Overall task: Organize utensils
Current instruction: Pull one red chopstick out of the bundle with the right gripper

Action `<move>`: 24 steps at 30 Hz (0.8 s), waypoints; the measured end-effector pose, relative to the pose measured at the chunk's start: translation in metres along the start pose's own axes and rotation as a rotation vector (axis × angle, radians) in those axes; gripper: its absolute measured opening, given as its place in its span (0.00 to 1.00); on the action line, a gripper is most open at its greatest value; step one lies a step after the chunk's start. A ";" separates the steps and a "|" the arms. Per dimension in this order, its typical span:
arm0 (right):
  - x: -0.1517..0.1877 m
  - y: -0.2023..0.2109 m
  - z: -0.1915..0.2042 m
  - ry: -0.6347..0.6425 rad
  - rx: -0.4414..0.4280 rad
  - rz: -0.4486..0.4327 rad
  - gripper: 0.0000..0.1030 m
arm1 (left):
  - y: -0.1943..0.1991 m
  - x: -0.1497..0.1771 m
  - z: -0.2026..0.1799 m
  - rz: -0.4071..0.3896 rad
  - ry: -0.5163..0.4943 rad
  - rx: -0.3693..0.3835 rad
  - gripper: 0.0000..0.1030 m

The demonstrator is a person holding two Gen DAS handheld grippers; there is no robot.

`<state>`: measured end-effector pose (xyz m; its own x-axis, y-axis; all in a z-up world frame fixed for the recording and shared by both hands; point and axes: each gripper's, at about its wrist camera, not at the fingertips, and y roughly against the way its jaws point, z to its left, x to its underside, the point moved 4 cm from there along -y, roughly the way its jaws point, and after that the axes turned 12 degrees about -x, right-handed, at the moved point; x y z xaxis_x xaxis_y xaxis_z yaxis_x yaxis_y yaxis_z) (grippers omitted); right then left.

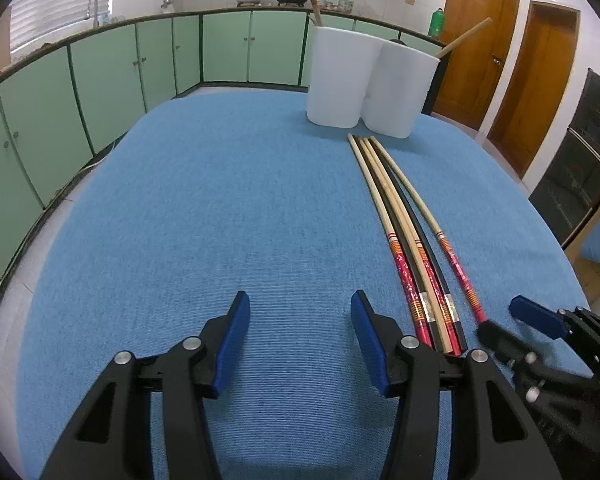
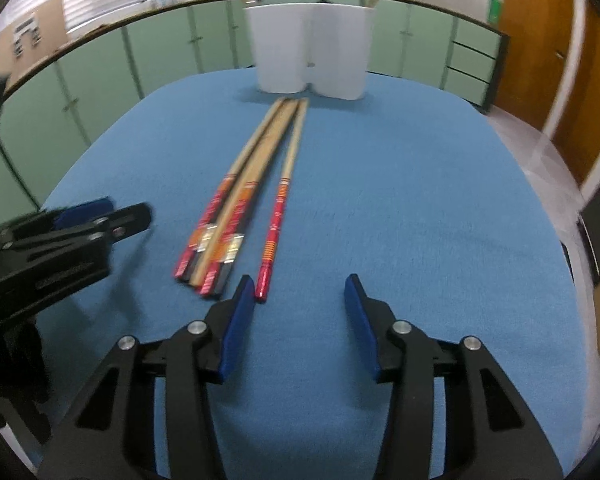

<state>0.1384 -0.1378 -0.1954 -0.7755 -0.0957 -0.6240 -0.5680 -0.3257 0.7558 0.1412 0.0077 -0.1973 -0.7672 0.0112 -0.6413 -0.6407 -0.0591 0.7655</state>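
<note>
Several chopsticks [image 1: 404,224] with red, black and plain wood handles lie bundled on the blue cloth [image 1: 220,200], tips toward two white holders [image 1: 364,80]. One red chopstick [image 1: 440,236] lies slightly apart on the right. Each holder has one chopstick standing in it. My left gripper [image 1: 300,304] is open and empty, left of the handles. My right gripper [image 2: 298,286] is open and empty, with its left finger [image 2: 236,320] just beside the end of the separate red chopstick [image 2: 276,224]. The bundle [image 2: 236,200] and the holders [image 2: 308,52] show in the right wrist view.
The table [image 2: 420,200] is covered by the blue cloth. Green kitchen cabinets [image 1: 100,80] run along the back and left. Wooden doors [image 1: 500,60] stand at the right. Each gripper shows in the other's view: the right one [image 1: 516,316] and the left one [image 2: 104,216].
</note>
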 end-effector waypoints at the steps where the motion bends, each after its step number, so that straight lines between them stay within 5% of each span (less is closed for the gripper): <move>1: 0.000 0.001 -0.002 -0.011 -0.016 -0.003 0.44 | 0.000 0.000 0.000 0.000 -0.001 -0.001 0.50; 6: 0.001 -0.002 0.007 0.030 -0.045 0.005 0.38 | 0.002 0.000 -0.003 -0.009 -0.016 -0.006 0.50; 9: 0.000 -0.002 0.008 0.031 -0.064 0.006 0.05 | 0.004 0.001 -0.004 -0.014 -0.021 -0.003 0.50; 24: 0.003 0.008 -0.016 -0.046 -0.039 -0.021 0.05 | 0.013 0.009 -0.043 -0.007 -0.119 0.072 0.51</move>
<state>0.1366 -0.1559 -0.1945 -0.7756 -0.0457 -0.6296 -0.5740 -0.3639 0.7335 0.1274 -0.0363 -0.1955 -0.7583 0.1302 -0.6388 -0.6429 0.0132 0.7658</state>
